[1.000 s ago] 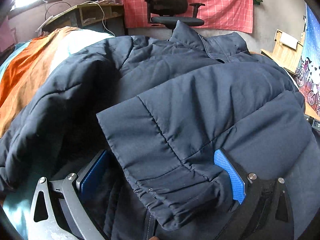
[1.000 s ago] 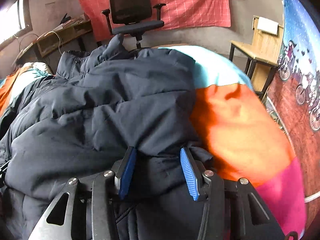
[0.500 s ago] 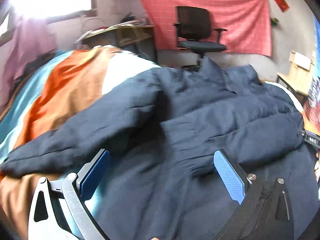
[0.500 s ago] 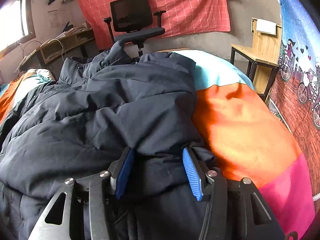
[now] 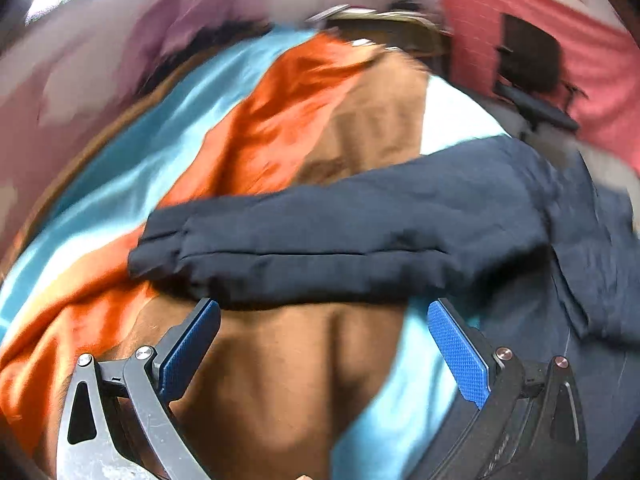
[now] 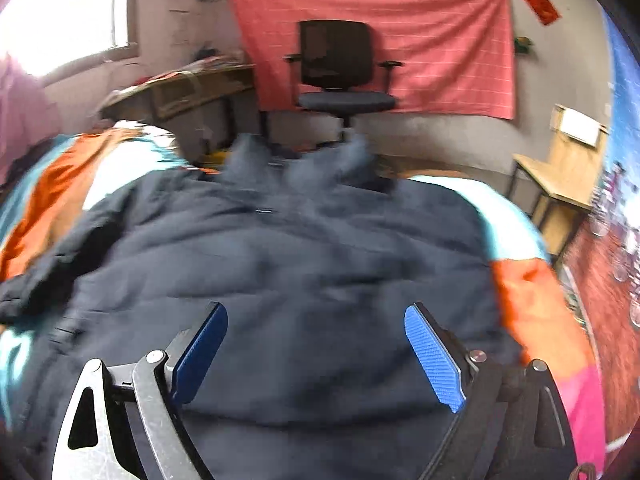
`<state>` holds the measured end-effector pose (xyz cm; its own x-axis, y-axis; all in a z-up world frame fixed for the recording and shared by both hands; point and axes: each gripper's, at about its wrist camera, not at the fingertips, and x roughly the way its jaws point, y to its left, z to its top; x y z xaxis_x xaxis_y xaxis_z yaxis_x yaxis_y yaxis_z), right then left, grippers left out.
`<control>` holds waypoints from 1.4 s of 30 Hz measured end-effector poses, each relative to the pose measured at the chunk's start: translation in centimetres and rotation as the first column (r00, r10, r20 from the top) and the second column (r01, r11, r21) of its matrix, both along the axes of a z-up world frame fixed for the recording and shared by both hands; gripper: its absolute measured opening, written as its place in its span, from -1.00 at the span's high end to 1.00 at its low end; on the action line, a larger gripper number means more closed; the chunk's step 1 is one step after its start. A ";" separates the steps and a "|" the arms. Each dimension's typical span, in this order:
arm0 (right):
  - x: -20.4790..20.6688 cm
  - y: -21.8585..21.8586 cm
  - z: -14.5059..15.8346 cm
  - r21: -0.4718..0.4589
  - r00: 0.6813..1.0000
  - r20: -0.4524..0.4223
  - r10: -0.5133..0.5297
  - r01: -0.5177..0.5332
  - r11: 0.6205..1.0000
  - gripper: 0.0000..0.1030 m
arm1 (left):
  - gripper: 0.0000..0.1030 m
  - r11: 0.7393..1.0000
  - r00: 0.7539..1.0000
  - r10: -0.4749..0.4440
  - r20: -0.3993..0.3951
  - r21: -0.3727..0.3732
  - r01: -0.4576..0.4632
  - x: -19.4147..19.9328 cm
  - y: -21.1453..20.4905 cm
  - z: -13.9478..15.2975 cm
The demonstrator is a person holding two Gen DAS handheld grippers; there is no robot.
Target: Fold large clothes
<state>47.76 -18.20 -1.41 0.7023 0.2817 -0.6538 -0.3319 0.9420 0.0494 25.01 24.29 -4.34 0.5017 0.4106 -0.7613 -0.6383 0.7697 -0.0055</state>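
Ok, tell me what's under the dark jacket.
The dark jacket lies on a bedspread of orange, brown, teal and white panels, which shows around its edges and beneath the outstretched sleeve. Whatever sits directly under the jacket's body is covered and cannot be seen.

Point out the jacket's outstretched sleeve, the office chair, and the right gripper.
jacket sleeve (image 5: 344, 240), left wrist view, on the middle of the dark sleeve lying across the bedspread.
office chair (image 6: 335, 50), right wrist view, on its black backrest.
right gripper (image 6: 316, 354), right wrist view, midway between its open blue fingertips.
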 end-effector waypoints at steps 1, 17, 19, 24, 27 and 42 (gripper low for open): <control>-0.1 1.3 -0.1 0.005 1.000 -0.006 0.021 -0.021 1.000 -0.76 | -0.98 0.998 0.999 0.036 -0.005 -0.051 -0.036 0.0 1.1 -0.3; -0.5 17.5 -7.1 -0.215 0.975 0.003 0.220 -0.215 0.953 -0.97 | -0.35 0.945 0.966 0.220 0.133 -0.276 -0.178 -0.7 7.3 -2.1; -0.2 17.0 -7.6 -0.193 0.975 -0.017 0.222 -0.221 0.956 -0.99 | 0.42 0.930 0.947 0.235 0.218 -0.334 -0.153 -1.3 8.1 -2.2; -0.5 17.2 -8.3 -0.207 0.975 -0.006 0.221 -0.218 0.954 -1.00 | 0.83 0.962 0.931 0.163 0.326 -0.263 -0.077 -0.8 7.9 0.2; -0.6 17.3 -8.2 -0.211 0.975 0.002 0.221 -0.216 0.953 -1.00 | 0.87 0.984 0.916 0.081 0.393 -0.178 -0.011 -0.2 6.4 3.1; -0.3 7.5 1.5 0.007 0.991 0.085 0.107 -0.108 0.994 -0.99 | 0.89 0.884 0.702 -0.465 0.539 0.246 0.397 3.3 -7.5 16.9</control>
